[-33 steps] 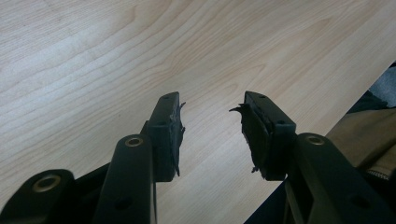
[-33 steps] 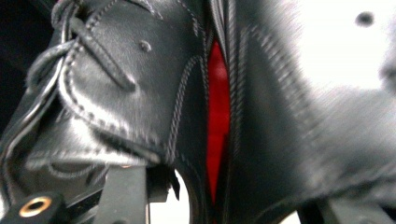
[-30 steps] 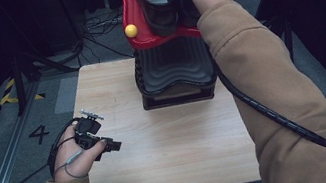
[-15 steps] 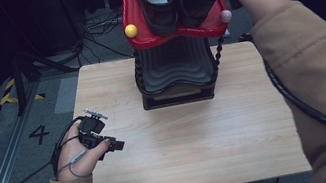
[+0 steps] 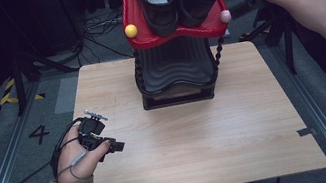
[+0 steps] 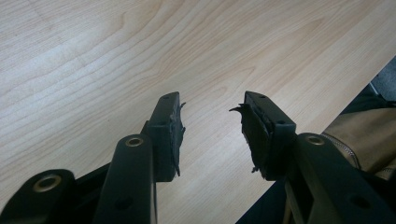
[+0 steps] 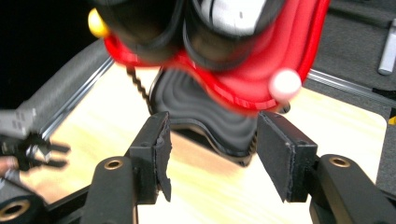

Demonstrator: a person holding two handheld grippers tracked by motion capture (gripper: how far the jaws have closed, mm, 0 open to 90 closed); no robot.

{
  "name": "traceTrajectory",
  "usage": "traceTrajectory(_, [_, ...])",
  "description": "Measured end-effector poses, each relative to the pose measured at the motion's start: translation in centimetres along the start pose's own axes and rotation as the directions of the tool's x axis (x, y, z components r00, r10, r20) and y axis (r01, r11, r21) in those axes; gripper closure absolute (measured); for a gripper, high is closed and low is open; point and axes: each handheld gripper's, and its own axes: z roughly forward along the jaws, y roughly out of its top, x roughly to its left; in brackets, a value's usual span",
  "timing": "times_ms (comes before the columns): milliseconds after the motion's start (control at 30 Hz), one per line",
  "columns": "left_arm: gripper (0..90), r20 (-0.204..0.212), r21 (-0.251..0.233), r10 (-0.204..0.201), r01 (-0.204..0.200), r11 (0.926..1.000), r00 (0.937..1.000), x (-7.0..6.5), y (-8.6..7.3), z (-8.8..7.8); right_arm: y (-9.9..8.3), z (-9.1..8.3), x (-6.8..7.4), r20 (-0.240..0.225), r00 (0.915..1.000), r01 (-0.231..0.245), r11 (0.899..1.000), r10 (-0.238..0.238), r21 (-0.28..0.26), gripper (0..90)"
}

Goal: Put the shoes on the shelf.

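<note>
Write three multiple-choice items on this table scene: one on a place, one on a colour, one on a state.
1. Where does the black ribbed stand sit on the table?
A. at the far middle
B. at the near left corner
C. at the near right corner

2. What colour is the ball at the left end of the red tray?
A. green
B. yellow
C. blue

3. How do the left gripper's jaws stand?
A. shut tight
C. clamped on a cup
B. open, nothing between

Answers: 1 A, the stand is by the far edge. 2 B, the high view shows it yellow. 3 B, bare wood shows between the pads.
</note>
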Motion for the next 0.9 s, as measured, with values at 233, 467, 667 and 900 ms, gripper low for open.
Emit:
traceTrajectory(233, [57.9,-0.004,-0.001,0.005,-0.005,1.0000,1.0000,-0.2,0.0,-0.1,-4.6,-0.5,-2.3,-0.013,0.9983,0.057,0.998,-0.057,0.017,44.7])
traceTrajectory(467, [57.3,-0.001,0.004,0.001,-0.001,1.0000,1.0000,-0.1,-0.1,0.0,-7.7,1.1,-4.0,-0.042,0.9959,0.082,0.996,-0.080,0.032,42.8])
traceTrajectory(667, [57.3,-0.005,0.009,0.000,0.000,1.0000,1.0000,-0.3,-0.3,0.3,-10.1,3.7,-5.0,-0.069,0.9927,0.102,0.994,-0.099,0.045,42.4])
traceTrajectory(900, [57.4,-0.003,0.019,-0.012,0.012,0.9997,0.9999,-0.1,-0.8,0.7,-13.2,7.8,-5.3,-0.106,0.9835,0.155,0.985,-0.146,0.079,41.7])
